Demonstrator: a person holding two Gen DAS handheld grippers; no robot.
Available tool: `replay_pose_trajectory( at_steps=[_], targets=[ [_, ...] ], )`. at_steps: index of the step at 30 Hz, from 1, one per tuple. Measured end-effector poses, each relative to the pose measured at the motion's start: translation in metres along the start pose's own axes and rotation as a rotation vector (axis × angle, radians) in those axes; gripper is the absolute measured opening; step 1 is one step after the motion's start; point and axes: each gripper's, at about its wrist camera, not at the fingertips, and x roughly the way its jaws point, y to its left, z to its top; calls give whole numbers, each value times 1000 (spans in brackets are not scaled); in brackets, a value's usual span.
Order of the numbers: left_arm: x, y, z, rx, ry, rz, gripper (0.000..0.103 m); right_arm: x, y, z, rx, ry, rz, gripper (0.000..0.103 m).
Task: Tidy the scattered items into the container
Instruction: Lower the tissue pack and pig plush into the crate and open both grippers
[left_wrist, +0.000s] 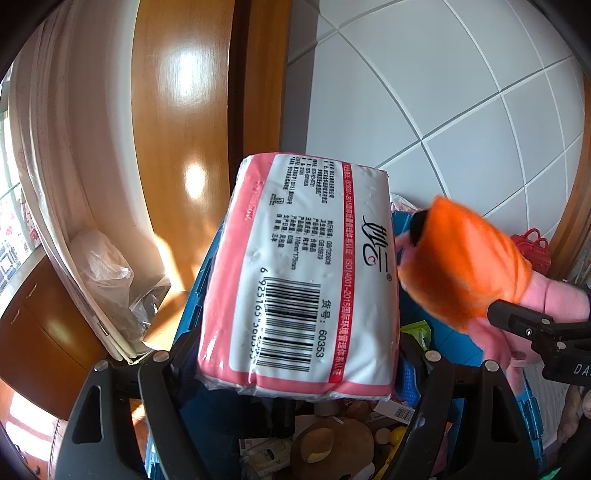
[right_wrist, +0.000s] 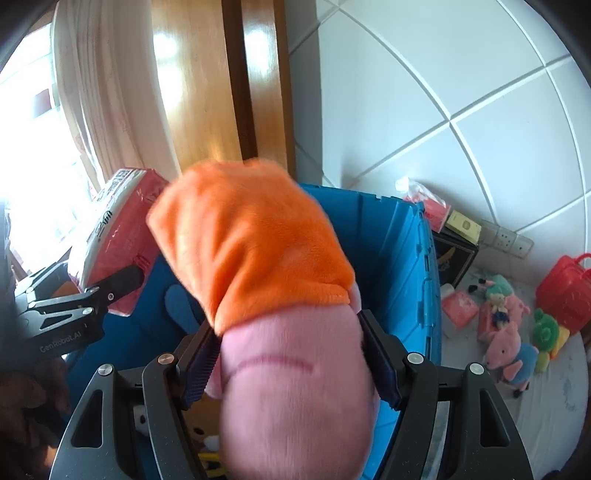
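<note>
Blue plastic crate (right_wrist: 402, 280) sits directly below and ahead of both grippers, its far wall just beyond the fingertips. Already part full: a brown plush (left_wrist: 332, 443), boxes and small packets lie on its floor beneath the left gripper.

Left gripper (left_wrist: 295, 354) is clamped on a pink-and-white tissue pack (left_wrist: 299, 273), jaws spread wide across the pack's near end, the rest jutting forward and up over the crate. Right gripper (right_wrist: 288, 362) is pinching a pink plush pig in an orange dress (right_wrist: 266, 295) by its body, the dress end pointing away over the crate opening. The two loads are close; in the left wrist view the pig sits just right of the pack and seems to brush it.

Step in hand, as I judge it: drop both into the crate. Best done one at a time. Lower the tissue pack first, tilted flat so it beds on the clutter rather than standing on end, then let the pig go into the free corner on the right. Keep the fingertips inside the rim before opening.

Hard to read: the crate's near wall is hidden by both loads. The left pads are masked by the pack's wrapper. The pig is motion-blurred, its face unseen. More plush toys (right_wrist: 506, 347), a red basket (right_wrist: 565, 291) and cartons lie on the white surface right of the crate, too small to list fully.
</note>
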Motion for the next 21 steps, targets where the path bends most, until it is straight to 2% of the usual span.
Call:
replay_pose_trajectory(
  at_steps=[2, 3, 5, 10, 16, 21],
  targets=[
    [1, 1, 2, -20, 5, 13, 87, -4, -1, 4, -5, -29, -4, 77],
    [2, 1, 3, -22, 8, 20, 99, -7, -2, 7, -3, -48, -11, 91],
    [0, 0, 5, -25, -1, 25, 103, -13, -4, 11, 2, -80, -20, 97],
    [1, -4, 6, -16, 14, 9, 103, -18, -11, 10, 14, -90, -25, 97],
    [-1, -12, 3, 11, 34, 22, 103, -24, -19, 1, 35, -89, -22, 102],
    [-6, -23, 0, 30, 48, 44, 103, -36, -21, -8, 41, -96, -24, 103]
  ],
)
